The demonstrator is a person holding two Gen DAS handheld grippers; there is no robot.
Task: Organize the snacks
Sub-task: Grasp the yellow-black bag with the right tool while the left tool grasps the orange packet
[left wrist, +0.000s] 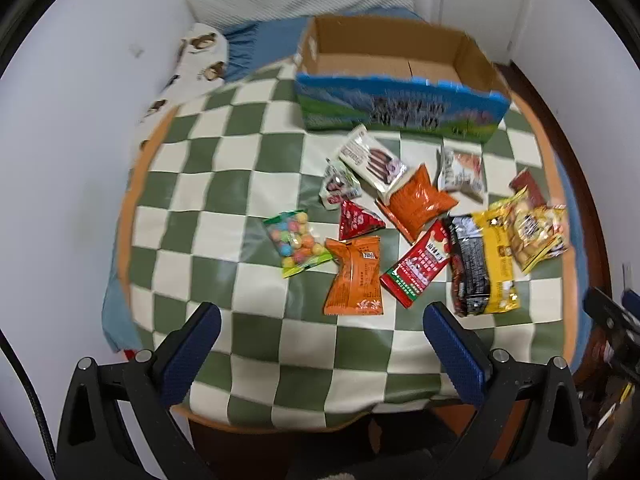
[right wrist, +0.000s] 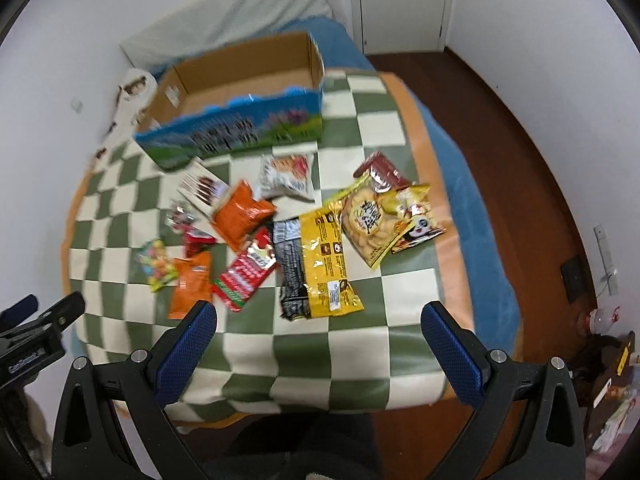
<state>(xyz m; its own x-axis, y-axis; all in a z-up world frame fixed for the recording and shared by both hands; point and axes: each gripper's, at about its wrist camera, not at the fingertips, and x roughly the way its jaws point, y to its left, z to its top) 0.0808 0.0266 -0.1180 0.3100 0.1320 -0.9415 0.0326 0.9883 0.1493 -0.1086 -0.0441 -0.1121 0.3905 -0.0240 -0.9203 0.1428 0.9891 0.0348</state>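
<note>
Green-checked cloth (left wrist: pixel 240 184) under snacks (left wrist: pixel 416 200); white walls (right wrist: pixel 540 40).

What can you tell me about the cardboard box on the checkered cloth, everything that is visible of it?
The cardboard box is a low, wide, open-topped carton. Its inside is plain brown cardboard and looks empty, with a seam along the floor. The outer front wall is printed in blue and green with dark lettering, and its top edge looks roughly torn. It stands upright at the far side of the checkered cloth, behind the scattered snacks. A white chocolate-biscuit packet lies close to its front wall; contact is unclear.
</note>
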